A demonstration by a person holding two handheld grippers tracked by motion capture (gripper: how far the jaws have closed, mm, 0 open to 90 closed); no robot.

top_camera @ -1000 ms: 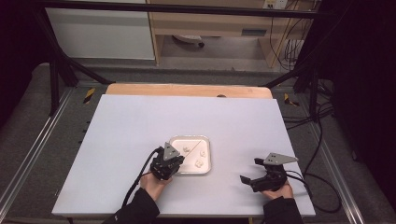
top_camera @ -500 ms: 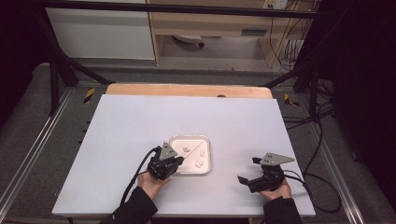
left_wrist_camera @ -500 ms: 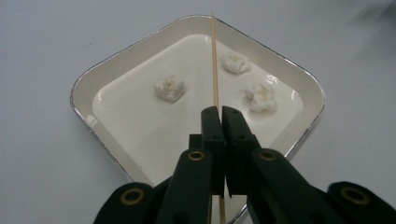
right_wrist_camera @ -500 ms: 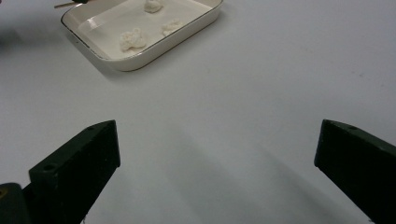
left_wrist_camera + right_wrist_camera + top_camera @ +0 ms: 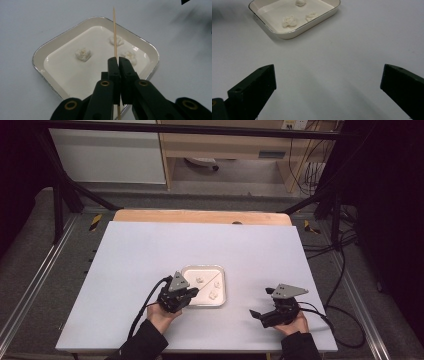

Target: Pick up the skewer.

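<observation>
Your left gripper [image 5: 117, 62] is clamped on a wooden skewer [image 5: 114, 32], its tip out ahead over the white tray [image 5: 50, 47]. Keep it in line with the far marshmallow piece [image 5: 116, 40] and spear it through the middle. Your right gripper [image 5: 328, 82] stands wide and empty, the tray well ahead of it.

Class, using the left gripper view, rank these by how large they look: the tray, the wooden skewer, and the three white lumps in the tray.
1. Tray, largest by far.
2. Wooden skewer, long but very thin.
3. The three white lumps look about alike, so no ranking among them.
</observation>
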